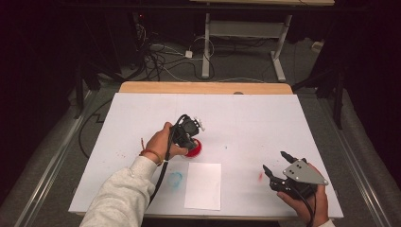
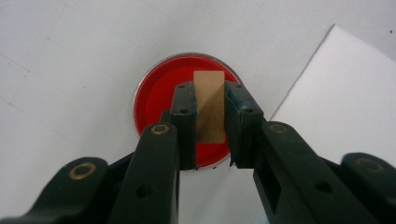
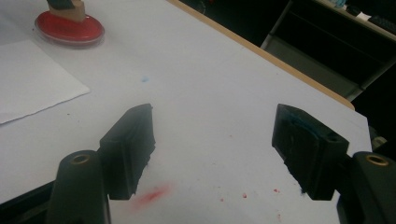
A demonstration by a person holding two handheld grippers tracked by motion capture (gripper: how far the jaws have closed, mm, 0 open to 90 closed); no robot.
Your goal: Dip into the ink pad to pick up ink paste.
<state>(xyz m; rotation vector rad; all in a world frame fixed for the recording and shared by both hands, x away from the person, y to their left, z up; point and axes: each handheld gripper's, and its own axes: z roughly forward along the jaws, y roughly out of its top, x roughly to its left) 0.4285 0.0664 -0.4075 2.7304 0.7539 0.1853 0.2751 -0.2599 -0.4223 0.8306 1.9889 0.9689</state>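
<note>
A round red ink pad (image 1: 195, 148) lies near the middle of the white table cover (image 1: 246, 118). My left gripper (image 1: 191, 140) points down over it, shut on a small wooden block (image 2: 209, 106) that stands upright between the jaws above the red ink pad (image 2: 159, 98). In the right gripper view the wooden block (image 3: 74, 13) rests against the red ink pad (image 3: 69, 29). My right gripper (image 1: 275, 163) sits near the table's front right, open, with nothing between its fingers (image 3: 299, 140). A white paper sheet (image 1: 203, 185) lies in front of the pad.
A blue ink smear (image 1: 175, 179) marks the cover left of the paper. A red smear (image 1: 260, 176) lies by the right gripper. A thin stick (image 1: 142, 142) rests left of my left hand. Beyond the table's wooden far edge (image 1: 208, 87) are cables and desk legs.
</note>
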